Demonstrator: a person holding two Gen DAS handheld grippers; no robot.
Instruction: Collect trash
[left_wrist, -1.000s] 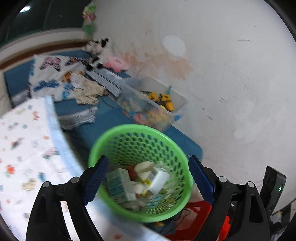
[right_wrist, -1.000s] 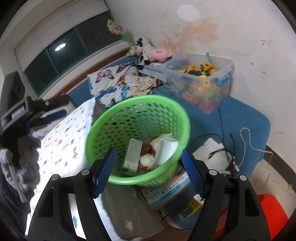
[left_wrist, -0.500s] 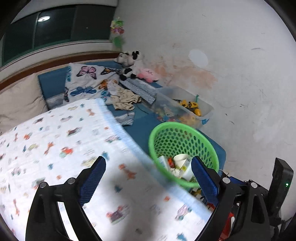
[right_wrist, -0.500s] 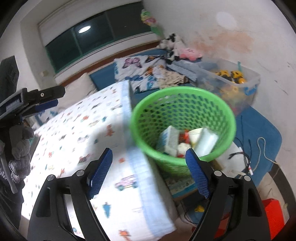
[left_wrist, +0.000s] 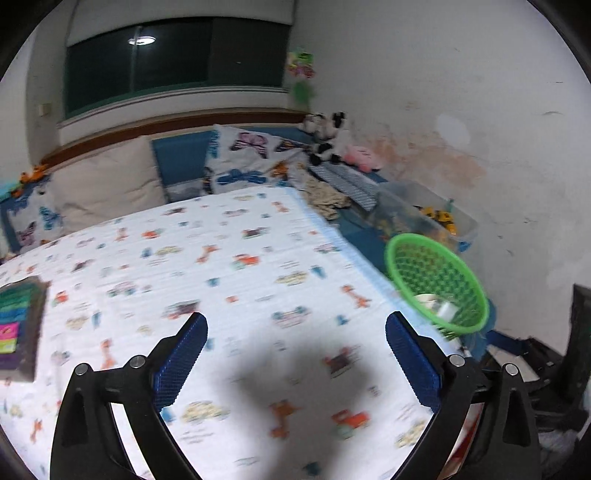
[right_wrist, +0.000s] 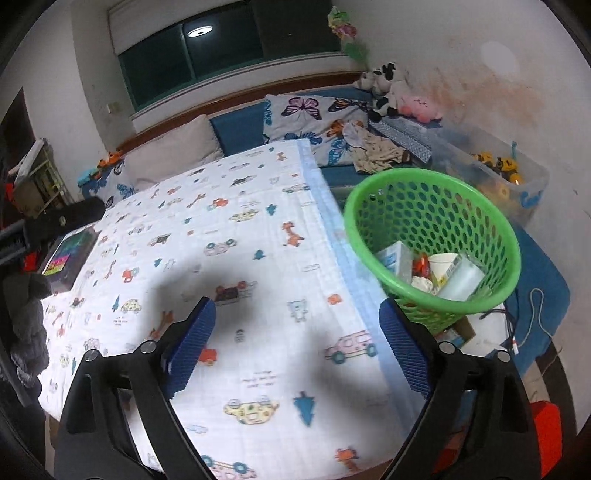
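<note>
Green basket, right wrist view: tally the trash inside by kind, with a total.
In the green basket, what can be told apart:
Cartons: 1
Paper cups: 1
White bottles: 1
Red scraps: 1
White crumpled pieces: 1
Total: 5 visible; more may lie hidden beneath.

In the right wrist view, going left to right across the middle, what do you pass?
Dark box with coloured stripes → patterned cloth → green basket holding trash → clear toy bin by the wall.
</note>
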